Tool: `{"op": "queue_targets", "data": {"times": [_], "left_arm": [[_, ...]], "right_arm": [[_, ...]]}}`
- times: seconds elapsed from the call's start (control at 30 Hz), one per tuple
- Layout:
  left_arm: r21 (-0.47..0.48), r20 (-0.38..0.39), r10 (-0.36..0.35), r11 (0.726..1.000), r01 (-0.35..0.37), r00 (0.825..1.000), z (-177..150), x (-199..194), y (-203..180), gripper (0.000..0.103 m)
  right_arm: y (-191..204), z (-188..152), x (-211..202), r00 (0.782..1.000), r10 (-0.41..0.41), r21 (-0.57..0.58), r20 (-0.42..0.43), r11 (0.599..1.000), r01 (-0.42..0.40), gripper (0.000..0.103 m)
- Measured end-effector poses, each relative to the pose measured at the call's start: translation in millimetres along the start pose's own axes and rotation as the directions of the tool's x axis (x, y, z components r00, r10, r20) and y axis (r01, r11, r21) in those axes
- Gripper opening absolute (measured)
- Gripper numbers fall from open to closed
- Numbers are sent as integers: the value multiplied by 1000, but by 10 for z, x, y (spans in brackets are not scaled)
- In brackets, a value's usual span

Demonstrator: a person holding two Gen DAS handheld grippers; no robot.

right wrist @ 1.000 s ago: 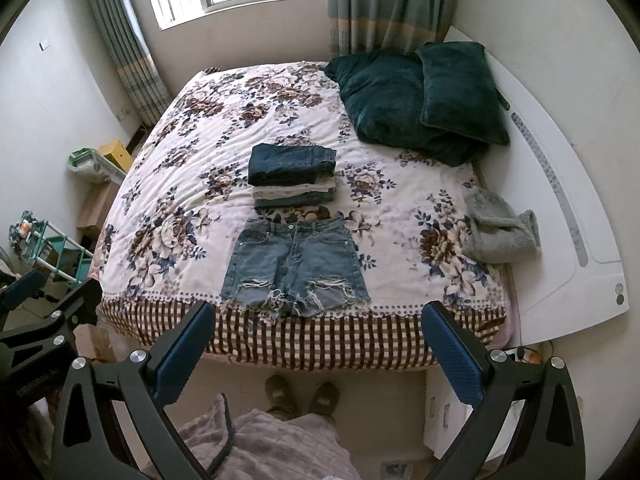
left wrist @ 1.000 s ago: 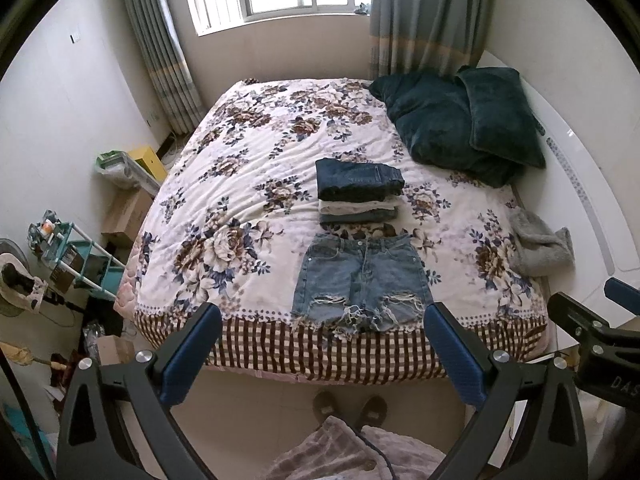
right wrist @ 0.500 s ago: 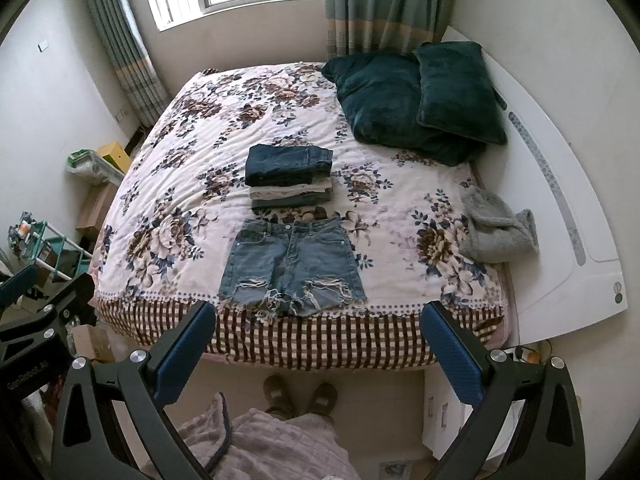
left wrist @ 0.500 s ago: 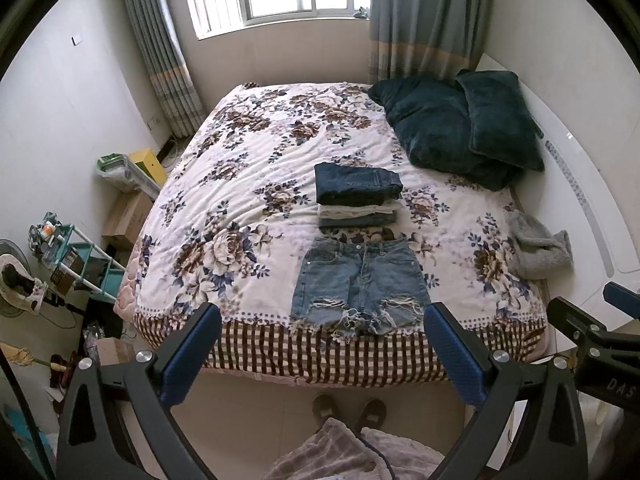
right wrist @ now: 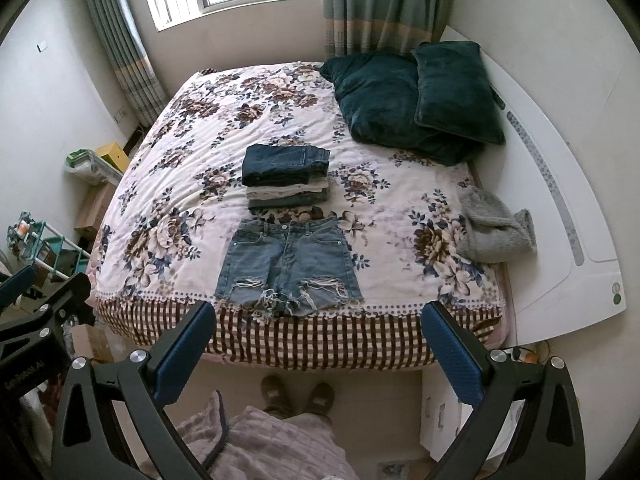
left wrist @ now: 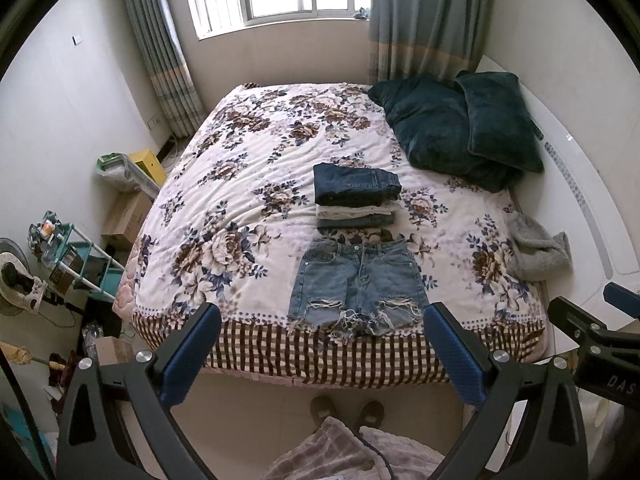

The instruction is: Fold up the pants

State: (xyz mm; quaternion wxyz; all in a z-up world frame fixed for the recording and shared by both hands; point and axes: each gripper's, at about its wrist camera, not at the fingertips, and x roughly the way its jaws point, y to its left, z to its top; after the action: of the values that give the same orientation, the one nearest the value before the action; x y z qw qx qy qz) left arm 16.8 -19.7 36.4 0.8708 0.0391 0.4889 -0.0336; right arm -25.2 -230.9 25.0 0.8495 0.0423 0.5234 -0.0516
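Note:
Light blue denim shorts (left wrist: 355,285) with frayed hems lie flat and spread at the near edge of the bed, waistband away from me; they also show in the right wrist view (right wrist: 287,265). Just behind them sits a stack of folded pants (left wrist: 355,195), dark jeans on top, also seen in the right wrist view (right wrist: 285,175). My left gripper (left wrist: 322,334) is open and empty, held high in front of the bed's edge. My right gripper (right wrist: 318,330) is open and empty at the same height, to the right of the left one.
The floral bedspread (left wrist: 248,184) covers a large bed. Two dark green pillows (left wrist: 464,128) lie at the far right, a grey fuzzy garment (left wrist: 536,252) at the right edge. A white headboard (right wrist: 560,200) runs along the right. Shelves and boxes (left wrist: 72,256) crowd the left floor.
Both grippers have drifted slightly back and up; the bed and shorts sit a little lower in each view. Jaws stay open. The clothes have not moved.

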Motion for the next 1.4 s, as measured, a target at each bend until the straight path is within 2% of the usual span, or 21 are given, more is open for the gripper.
{"op": "queue_targets", "data": {"times": [0.57, 0.77, 0.93, 1.03, 1.2, 1.4], "left_arm": [[-12, -5, -2, 1000, 2, 1000, 18, 3, -6, 103], [-56, -20, 31, 998, -32, 999, -27, 337, -80, 103], [-81, -55, 102, 991, -106, 993, -123, 885, -157, 103], [-97, -100, 110, 988, -120, 989, -213, 1256, -224, 103], [-76, -180, 129, 987, -145, 975, -380, 1905, -366, 103], [-16, -242, 158, 986, -167, 957, -398, 2724, -467, 103]], "right_arm": [[-174, -36, -50, 1000, 11, 0, -4, 1000, -11, 103], [-247, -44, 91, 999, 26, 20, -20, 999, -25, 103], [-285, 6, 735, 998, 46, 22, -44, 999, -45, 103], [-284, 29, 1192, 999, 10, -11, -47, 1000, -11, 103], [-367, 34, 2022, 992, -8, -21, -123, 1000, 5, 103], [-480, 35, 3019, 975, 28, 14, -221, 1000, -25, 103]]}}
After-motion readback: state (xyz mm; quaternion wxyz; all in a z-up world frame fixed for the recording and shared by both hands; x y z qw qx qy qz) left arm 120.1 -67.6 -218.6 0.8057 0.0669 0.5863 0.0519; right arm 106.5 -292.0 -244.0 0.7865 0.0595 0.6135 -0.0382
